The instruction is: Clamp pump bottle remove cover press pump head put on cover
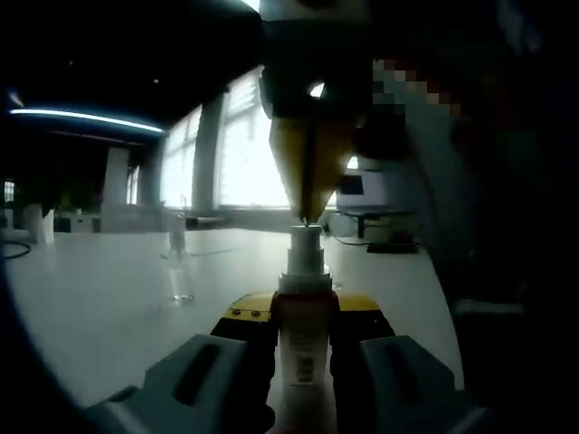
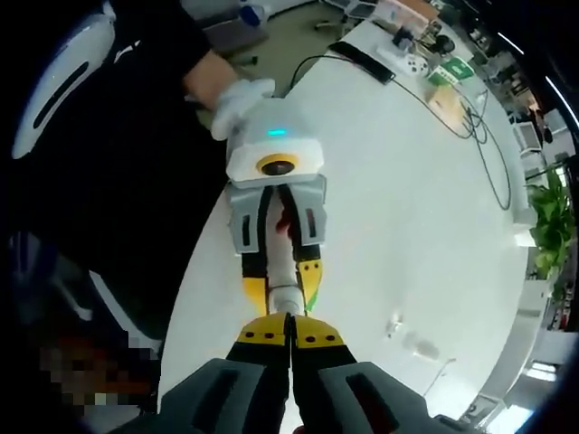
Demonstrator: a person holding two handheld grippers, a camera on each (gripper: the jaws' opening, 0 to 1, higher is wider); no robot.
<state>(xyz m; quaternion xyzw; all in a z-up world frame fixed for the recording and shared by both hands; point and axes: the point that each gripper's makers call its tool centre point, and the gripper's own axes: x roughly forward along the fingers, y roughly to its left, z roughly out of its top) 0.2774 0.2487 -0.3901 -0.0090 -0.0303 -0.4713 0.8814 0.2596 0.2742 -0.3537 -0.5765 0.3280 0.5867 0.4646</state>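
The pump bottle (image 1: 303, 353) stands upright on the white table, and my left gripper (image 1: 305, 316) is shut on its body. Its white pump head (image 1: 305, 242) is bare. My right gripper (image 1: 306, 212) comes down from above with its yellow tips together, resting on top of the pump head. In the right gripper view my right gripper (image 2: 289, 333) is shut directly over the pump head (image 2: 287, 298), with the left gripper (image 2: 283, 282) beyond it clamping the bottle (image 2: 282, 262). The clear cover (image 1: 181, 282) stands apart on the table, also visible as the clear cover (image 2: 398, 325).
The round white table (image 2: 407, 181) has cables (image 2: 452, 108) and small items at its far edge. A plant (image 2: 552, 226) stands past the rim. A person's gloved hand (image 2: 237, 101) holds the left gripper. Bright windows (image 1: 244, 154) lie behind the bottle.
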